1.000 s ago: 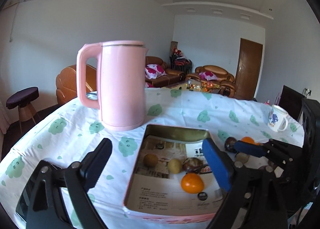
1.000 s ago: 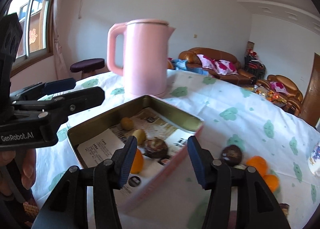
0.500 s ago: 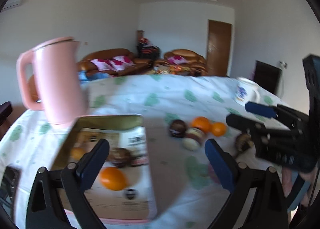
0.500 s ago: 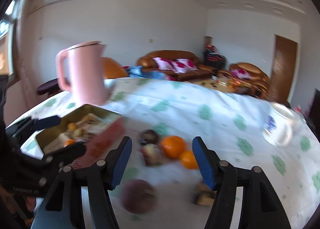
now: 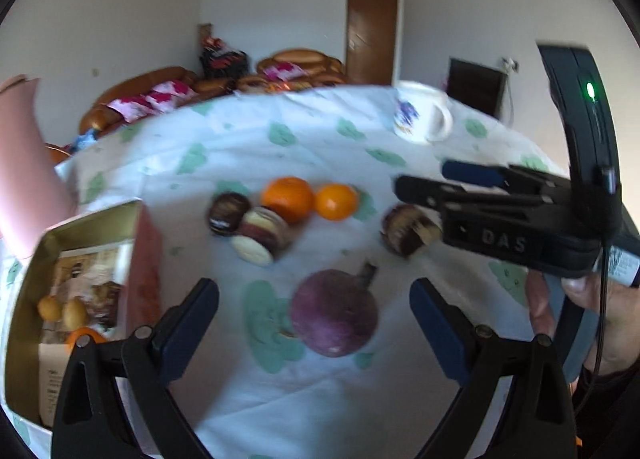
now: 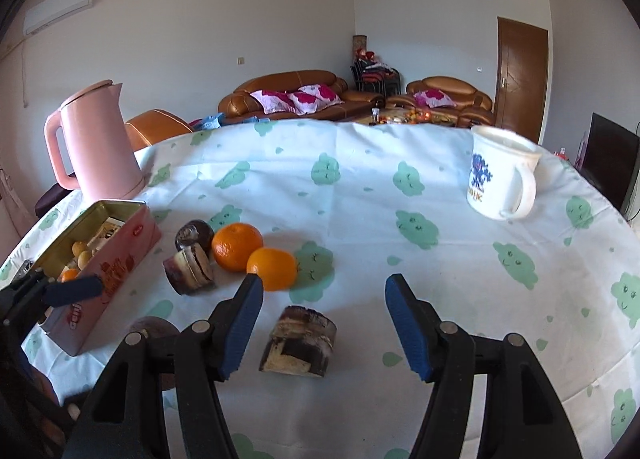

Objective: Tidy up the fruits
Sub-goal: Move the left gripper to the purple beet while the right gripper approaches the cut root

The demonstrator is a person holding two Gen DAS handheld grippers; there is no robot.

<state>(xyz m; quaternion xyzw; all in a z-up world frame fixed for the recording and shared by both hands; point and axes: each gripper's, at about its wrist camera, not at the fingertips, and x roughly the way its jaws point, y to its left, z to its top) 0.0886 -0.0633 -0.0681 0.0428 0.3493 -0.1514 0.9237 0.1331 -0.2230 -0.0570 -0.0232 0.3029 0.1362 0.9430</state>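
Both grippers, left (image 5: 314,319) and right (image 6: 324,313), stood wide and empty over loose fruit; next, grasp the purple fruit (image 5: 334,317) for the tin (image 5: 24,299).

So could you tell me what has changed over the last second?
Both grippers swung away from the tin to the loose fruit: left gripper now frames the purple fruit, right gripper widened. Nothing grasped. Oranges, kettle, mug unmoved.

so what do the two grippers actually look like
Both are black plastic with blue ribbed pads. The left gripper shows silver pivot bolts. The right gripper carries raised letters DAS, a tall black housing with a green light, and a thin black cable.
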